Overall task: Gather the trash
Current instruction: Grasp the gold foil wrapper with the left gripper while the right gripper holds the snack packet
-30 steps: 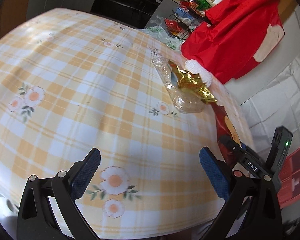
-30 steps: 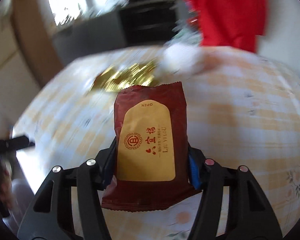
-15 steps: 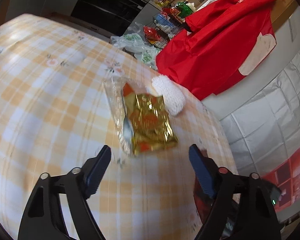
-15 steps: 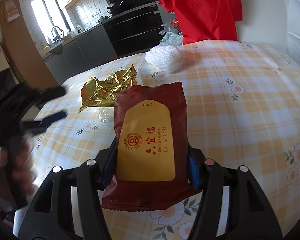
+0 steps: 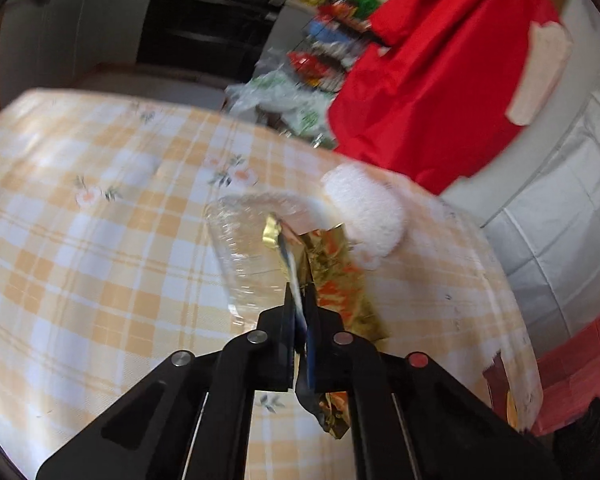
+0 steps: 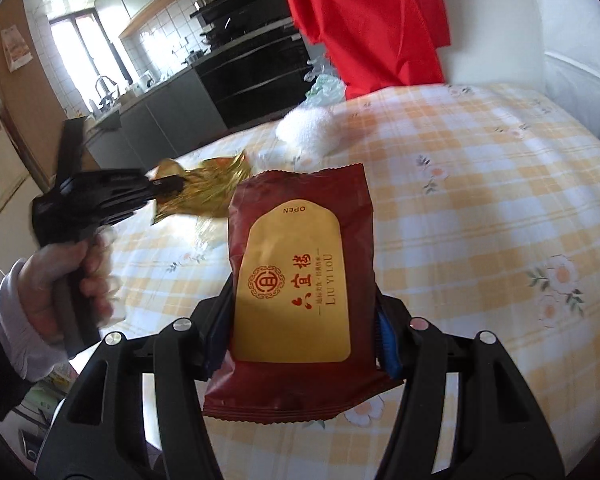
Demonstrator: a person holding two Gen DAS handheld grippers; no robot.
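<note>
Left gripper (image 5: 300,304): jaws pinched tight on gold foil wrapper (image 5: 336,280), near right desk (image 5: 100,240) edge, beside clear plastic wrap (image 5: 244,248) and white foam wad (image 5: 364,212).
Right gripper (image 6: 304,320): jaws half open, clamping maroon snack packet (image 6: 300,272) by its sides, above desk.
Judgement: lift foil straight up, slowly; watch that plastic wrap doesn't drag along. Keep packet grip steady.

Both wrist cams look down along our jaws, close over the tabletop (image 5: 100,240); both catch the gold wrapper (image 6: 204,192).
</note>
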